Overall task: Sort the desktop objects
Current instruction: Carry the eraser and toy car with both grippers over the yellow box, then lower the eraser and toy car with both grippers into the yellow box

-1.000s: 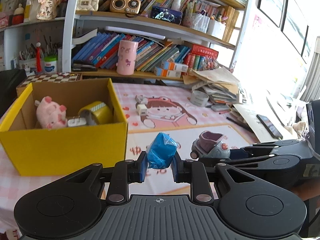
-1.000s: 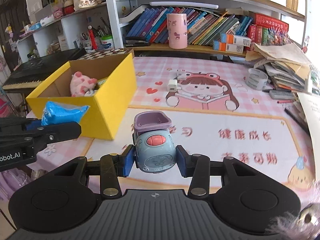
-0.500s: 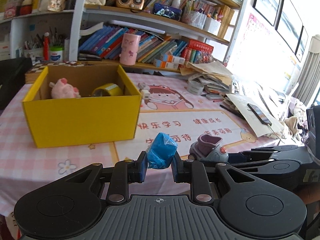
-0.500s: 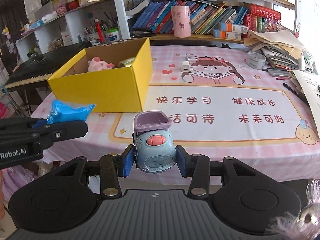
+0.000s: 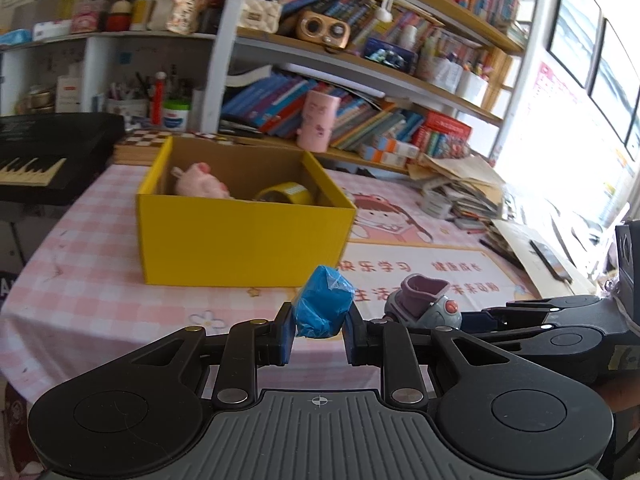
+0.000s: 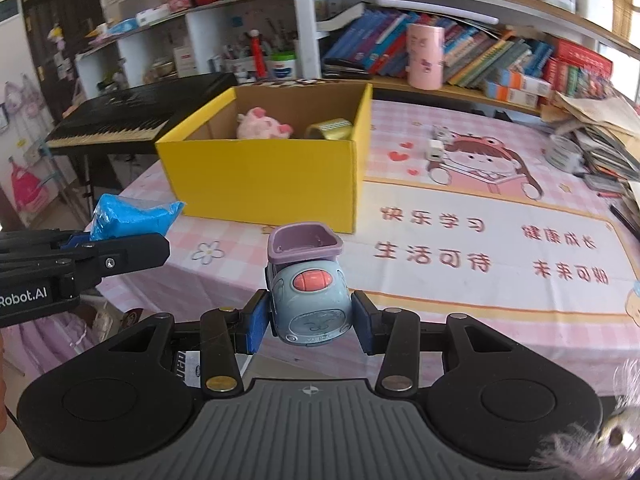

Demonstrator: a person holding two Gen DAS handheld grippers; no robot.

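Observation:
My left gripper (image 5: 318, 334) is shut on a blue wrapped packet (image 5: 323, 307), held in the air near the table's front edge; the packet also shows in the right wrist view (image 6: 128, 216). My right gripper (image 6: 308, 326) is shut on a grey-blue toy car (image 6: 306, 298) with a purple seat, also seen in the left wrist view (image 5: 424, 306). The open yellow box (image 5: 244, 236) stands on the table ahead; it holds a pink plush pig (image 5: 200, 186) and a yellow tape roll (image 5: 286, 196). In the right wrist view the box (image 6: 264, 172) is ahead and left.
A pink checked tablecloth with a cartoon mat (image 6: 480, 216) covers the table. A white charger (image 6: 434, 154) and a tape roll (image 6: 562, 152) lie on it. Stacked papers (image 5: 460, 184) sit at right, bookshelves (image 5: 360, 120) behind, a keyboard piano (image 6: 132, 120) at left.
Both grippers have pulled back from the table and risen, still holding the packet and the toy car. The yellow box now looks farther away.

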